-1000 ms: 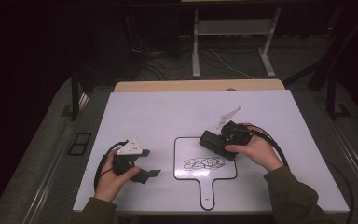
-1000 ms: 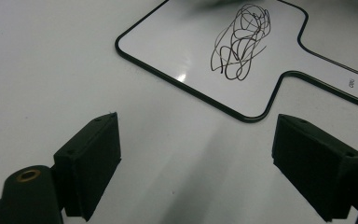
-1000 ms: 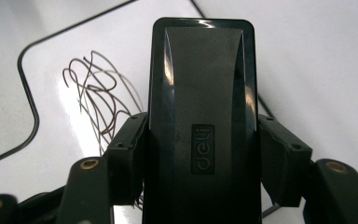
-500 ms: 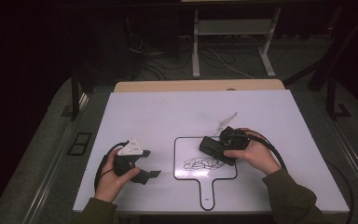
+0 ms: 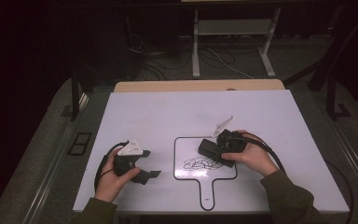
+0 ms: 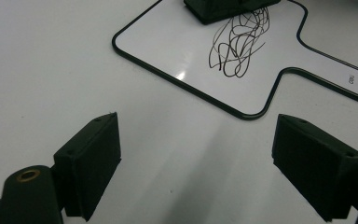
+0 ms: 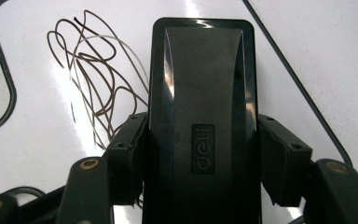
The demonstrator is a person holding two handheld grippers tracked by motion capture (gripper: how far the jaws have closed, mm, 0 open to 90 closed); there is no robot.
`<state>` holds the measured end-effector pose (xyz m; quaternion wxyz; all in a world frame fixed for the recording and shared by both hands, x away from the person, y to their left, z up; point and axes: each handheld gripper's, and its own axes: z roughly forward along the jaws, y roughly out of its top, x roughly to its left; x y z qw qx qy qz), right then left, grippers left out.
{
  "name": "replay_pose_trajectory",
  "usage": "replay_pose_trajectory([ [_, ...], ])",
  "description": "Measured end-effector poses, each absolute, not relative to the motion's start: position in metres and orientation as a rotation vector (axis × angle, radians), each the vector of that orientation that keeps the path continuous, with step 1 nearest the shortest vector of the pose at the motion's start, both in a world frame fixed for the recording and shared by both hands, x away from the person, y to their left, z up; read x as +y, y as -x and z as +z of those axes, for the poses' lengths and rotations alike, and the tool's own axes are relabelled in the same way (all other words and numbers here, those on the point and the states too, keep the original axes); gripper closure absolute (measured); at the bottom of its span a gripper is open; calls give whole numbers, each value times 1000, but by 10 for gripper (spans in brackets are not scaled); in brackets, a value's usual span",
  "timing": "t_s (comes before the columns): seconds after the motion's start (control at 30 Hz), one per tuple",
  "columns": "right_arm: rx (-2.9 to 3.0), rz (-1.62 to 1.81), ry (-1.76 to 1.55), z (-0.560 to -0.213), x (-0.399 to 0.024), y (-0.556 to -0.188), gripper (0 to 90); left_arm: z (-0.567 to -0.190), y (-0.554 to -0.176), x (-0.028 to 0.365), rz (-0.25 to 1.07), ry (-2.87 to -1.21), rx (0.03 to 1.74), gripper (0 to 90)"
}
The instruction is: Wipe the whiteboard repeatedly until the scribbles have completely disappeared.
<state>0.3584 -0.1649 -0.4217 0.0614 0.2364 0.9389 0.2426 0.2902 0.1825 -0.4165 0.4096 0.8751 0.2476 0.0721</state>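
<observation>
Glossy black eraser point(image 7: 203, 116), paddle-shaped whiteboard point(image 5: 185, 144)

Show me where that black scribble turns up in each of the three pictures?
High view: the scribble sits low on the small whiteboard, centre of the table.
Left gripper view: scribble at top centre.
Right gripper view: scribble at upper left.
Shared landmark: the black eraser right beside it.

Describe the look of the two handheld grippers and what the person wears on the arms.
Both are black. The left gripper carries a grey three-cornered plate on top, as does the right gripper; a black cable loops from each. Close up, the left gripper's jaws are blocky black pads with a brass-coloured pivot bushing. The sleeves are olive green.
</observation>
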Motion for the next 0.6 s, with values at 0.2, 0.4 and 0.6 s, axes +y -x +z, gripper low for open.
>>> replay_pose_trajectory([
  [0.2,2840,731,-714,-423,-165,-359,385,-417,-290,182,182,-2203,624,147],
  [0.4,2845,737,-705,-423,-163,-357,385,-416,-290,182,181,-2203,625,146],
  [0.6,2862,749,-670,-423,-155,-352,385,-416,-290,182,181,-2204,624,147],
])
